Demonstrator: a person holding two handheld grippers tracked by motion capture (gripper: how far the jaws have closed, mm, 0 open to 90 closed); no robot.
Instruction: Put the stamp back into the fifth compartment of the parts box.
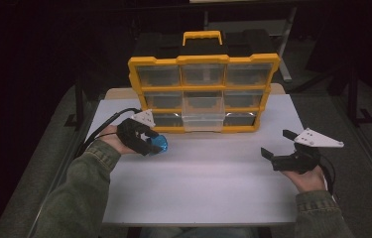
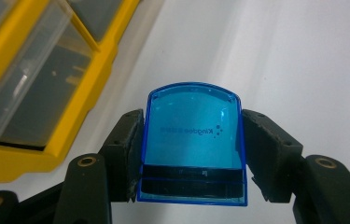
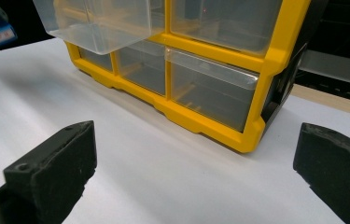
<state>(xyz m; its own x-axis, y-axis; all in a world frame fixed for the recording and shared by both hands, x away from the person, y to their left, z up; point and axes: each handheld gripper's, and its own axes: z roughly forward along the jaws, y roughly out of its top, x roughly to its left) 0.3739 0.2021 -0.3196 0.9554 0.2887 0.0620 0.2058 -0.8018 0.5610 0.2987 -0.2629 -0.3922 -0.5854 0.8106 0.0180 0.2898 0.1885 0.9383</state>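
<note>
Blue translucent stamp case (image 2: 192, 140): clamped between the left tool (image 1: 146, 141) jaws, near yellow drawer organizer (image 1: 203, 94) on white surface (image 1: 198, 188). Right tool (image 1: 278, 148): jaws wide apart, empty.

High view: room surroundings are sitting in near-black dimness, while the white rectangular tabletop (image 1: 208, 183) is catching soft overhead light. The yellow-framed organizer with clear plastic drawers (image 1: 203, 94) is throwing a faint shadow forward. Left gripper view: the translucent blue plastic box (image 2: 192, 135) is glowing, its print staying sharp; the organizer at the edge is blurring. Right gripper view: the 2 black jaws are showing soft, out of focus; drawer fronts are glinting faintly.
</note>
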